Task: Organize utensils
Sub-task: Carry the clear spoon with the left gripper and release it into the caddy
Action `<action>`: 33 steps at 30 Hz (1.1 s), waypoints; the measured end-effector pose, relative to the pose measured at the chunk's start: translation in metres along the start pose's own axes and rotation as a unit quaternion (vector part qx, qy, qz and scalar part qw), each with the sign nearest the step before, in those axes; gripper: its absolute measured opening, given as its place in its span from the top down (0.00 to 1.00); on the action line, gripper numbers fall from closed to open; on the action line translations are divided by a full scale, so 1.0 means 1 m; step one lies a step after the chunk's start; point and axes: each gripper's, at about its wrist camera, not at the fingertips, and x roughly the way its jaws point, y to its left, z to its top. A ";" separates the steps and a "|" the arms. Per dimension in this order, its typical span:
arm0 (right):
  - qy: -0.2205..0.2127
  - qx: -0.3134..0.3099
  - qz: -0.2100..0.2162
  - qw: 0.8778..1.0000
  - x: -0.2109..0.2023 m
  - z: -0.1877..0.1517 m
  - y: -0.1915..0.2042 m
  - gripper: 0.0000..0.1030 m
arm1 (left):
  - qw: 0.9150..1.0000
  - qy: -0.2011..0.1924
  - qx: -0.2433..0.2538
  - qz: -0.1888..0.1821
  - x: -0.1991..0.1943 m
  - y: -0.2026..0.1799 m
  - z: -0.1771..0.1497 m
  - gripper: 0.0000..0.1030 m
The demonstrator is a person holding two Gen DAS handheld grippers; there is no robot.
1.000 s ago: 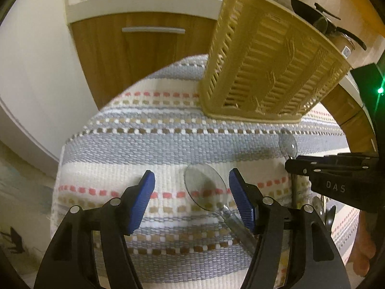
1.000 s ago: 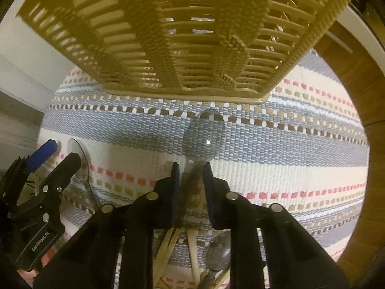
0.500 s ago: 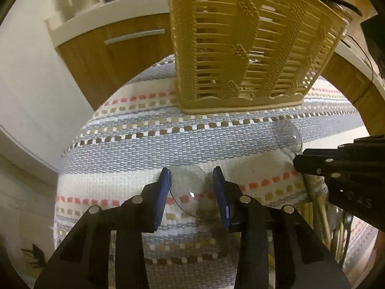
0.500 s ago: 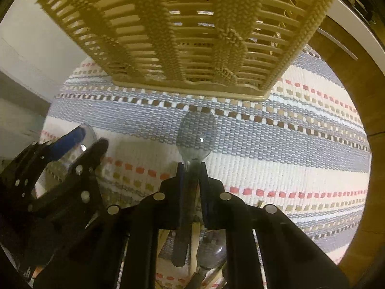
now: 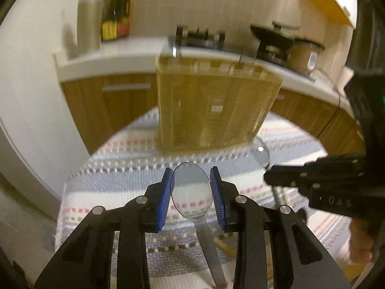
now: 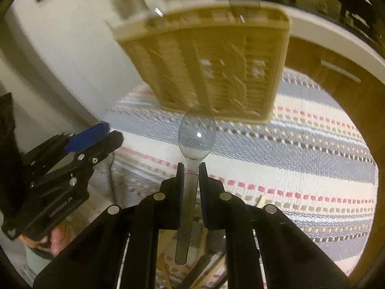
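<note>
A striped woven cloth (image 6: 300, 144) covers the table, and a tan slatted basket (image 6: 216, 67) stands upright on its far side. In front of the basket, the left gripper (image 5: 191, 192) is closing its blue pads on the bowl of a clear plastic spoon (image 5: 191, 190). Just right of it, also in front of the basket, the right gripper (image 6: 191, 175) pinches a second clear spoon (image 6: 196, 132) by the neck, jaws narrow. Loose utensils (image 6: 204, 269) lie below, farther from the basket.
</note>
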 end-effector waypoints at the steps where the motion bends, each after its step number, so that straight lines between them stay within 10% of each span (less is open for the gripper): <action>1: -0.021 -0.004 0.014 1.000 -0.012 -0.001 0.001 0.90 | 1.000 -0.017 -0.004 -0.005 -0.011 -0.004 0.003 0.71; 9: -0.152 -0.038 0.030 0.987 -0.094 0.013 0.017 0.90 | 0.990 -0.141 -0.009 -0.028 -0.081 0.001 0.048 0.71; 19: -0.294 -0.057 -0.048 0.953 -0.142 0.058 0.032 0.90 | 0.975 -0.216 -0.032 -0.044 -0.101 0.005 0.107 0.71; 33: -0.325 -0.010 -0.097 0.941 -0.096 0.124 -0.028 0.90 | 0.962 -0.271 -0.004 0.024 -0.076 0.006 0.171 0.71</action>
